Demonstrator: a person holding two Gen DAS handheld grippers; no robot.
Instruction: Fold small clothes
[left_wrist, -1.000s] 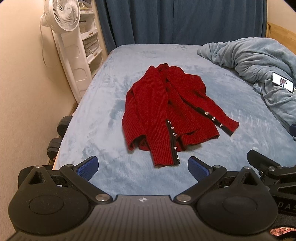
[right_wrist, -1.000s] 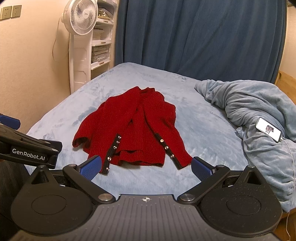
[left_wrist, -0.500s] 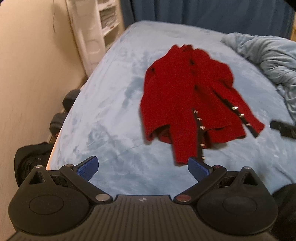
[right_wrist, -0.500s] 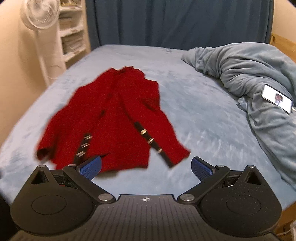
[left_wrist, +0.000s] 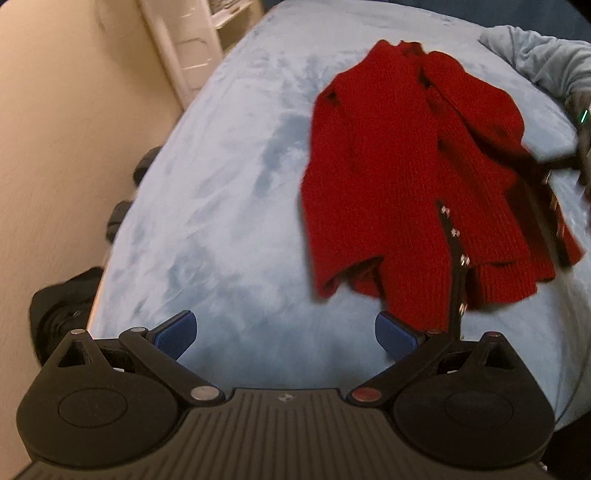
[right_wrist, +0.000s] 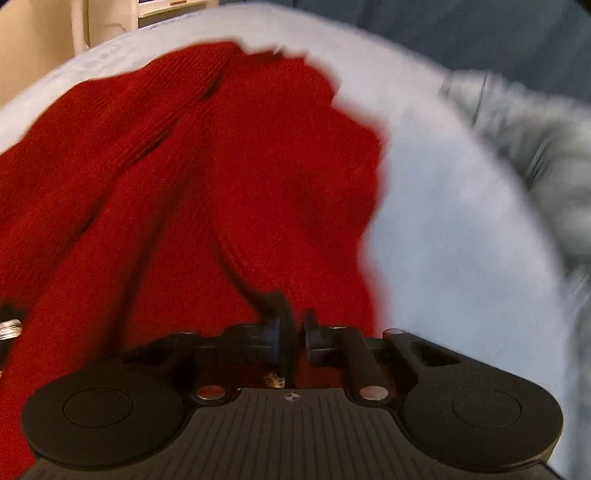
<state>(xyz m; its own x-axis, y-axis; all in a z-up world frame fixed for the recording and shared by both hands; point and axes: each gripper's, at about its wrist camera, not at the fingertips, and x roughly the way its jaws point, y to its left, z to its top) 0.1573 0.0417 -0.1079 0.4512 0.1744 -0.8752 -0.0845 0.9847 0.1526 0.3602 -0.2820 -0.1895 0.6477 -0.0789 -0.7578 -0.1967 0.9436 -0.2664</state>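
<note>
A rumpled red cardigan (left_wrist: 406, 177) lies unfolded on the blue bed (left_wrist: 221, 221), at two o'clock from the spread left gripper (left_wrist: 284, 328). The right gripper (right_wrist: 295, 332) pinches its dark button edge. Folding has barely begun.

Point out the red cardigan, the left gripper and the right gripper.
red cardigan (left_wrist: 388, 177): left wrist view, knitted front panel.
left gripper (left_wrist: 286, 330): left wrist view, midway between fingertips.
right gripper (right_wrist: 297, 338): right wrist view, between closed fingertips.
</note>
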